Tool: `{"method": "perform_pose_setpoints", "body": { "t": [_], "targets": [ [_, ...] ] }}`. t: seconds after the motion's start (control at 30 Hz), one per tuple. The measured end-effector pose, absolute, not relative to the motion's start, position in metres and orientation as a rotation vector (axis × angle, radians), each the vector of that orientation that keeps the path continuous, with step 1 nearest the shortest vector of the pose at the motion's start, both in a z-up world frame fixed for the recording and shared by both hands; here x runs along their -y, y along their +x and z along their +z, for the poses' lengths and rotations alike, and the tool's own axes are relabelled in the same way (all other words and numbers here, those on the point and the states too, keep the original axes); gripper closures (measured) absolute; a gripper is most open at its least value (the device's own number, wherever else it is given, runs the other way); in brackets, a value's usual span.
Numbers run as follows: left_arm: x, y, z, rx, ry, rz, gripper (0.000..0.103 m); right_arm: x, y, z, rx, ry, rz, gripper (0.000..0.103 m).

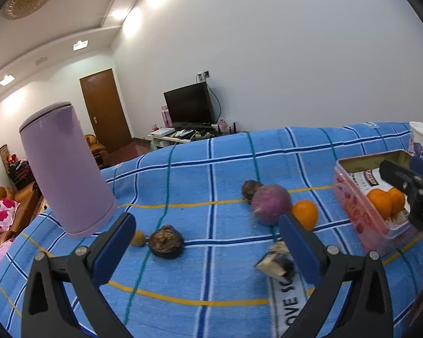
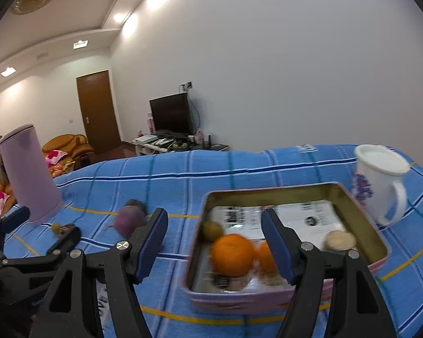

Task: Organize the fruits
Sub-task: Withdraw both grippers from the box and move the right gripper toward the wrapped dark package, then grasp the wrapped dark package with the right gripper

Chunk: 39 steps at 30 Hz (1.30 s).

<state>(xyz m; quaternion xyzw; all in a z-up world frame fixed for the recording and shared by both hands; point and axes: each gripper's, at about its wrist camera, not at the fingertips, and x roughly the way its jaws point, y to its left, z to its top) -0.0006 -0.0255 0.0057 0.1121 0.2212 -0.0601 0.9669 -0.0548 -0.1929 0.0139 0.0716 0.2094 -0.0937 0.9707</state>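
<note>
A blue checked cloth (image 1: 211, 169) with yellow and dark stripes is spread over the work surface. On it, fruit is scattered: a purple round fruit (image 1: 271, 204) just beside a loose orange (image 1: 305, 214), a dark fruit (image 1: 251, 190) behind them, a brown wrinkled fruit (image 1: 166, 241) and a small yellow one (image 1: 138, 238) near a tall lilac canister (image 1: 66, 169). A pink tin (image 2: 361, 205) is seen at the right, holding two oranges (image 2: 233, 254), a brownish fruit (image 2: 212, 230) and a pale round piece (image 2: 340, 240); a white mug (image 2: 380, 180) stands just behind it.

The left gripper (image 1: 207, 246) is held wide open and empty above the cloth. The right gripper (image 2: 214, 242) is likewise spread open, empty, over the tin's near edge.

Beyond the surface, a white wall, a wooden door (image 1: 105, 109), a dark television (image 1: 189, 107) on a low stand and an orange sofa (image 2: 67, 146) are visible.
</note>
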Motion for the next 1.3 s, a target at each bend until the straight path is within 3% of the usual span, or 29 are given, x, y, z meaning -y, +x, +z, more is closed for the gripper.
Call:
{"method": "perform_pose_setpoints", "body": {
  "t": [0.43,0.7,1.03,1.07,1.2,1.3],
  "targets": [
    [-0.029,0.039,-0.002,-0.535,0.151,0.0,0.0,0.157,-0.037,0.01,-0.469,0.142,-0.087,0.033],
    [-0.088,0.065,-0.018,-0.68,0.001,0.101,0.0,0.12,-0.01,-0.007,-0.639,0.107,0.132,0.033],
    [-0.11,0.072,-0.025,-0.702,-0.053,0.142,0.0,0.082,0.021,-0.031,-0.813,-0.013,0.24,0.033],
    [-0.11,0.072,-0.024,-0.703,-0.046,0.132,0.0,0.081,0.022,-0.032,-0.822,-0.018,0.237,0.035],
    [-0.101,0.07,-0.023,-0.7,-0.024,0.082,0.0,0.079,0.027,-0.038,-0.853,-0.012,0.221,0.057],
    [-0.096,0.069,-0.024,-0.712,-0.004,0.049,0.0,0.084,0.031,-0.042,-0.881,0.018,0.224,0.06]
  ]
}}
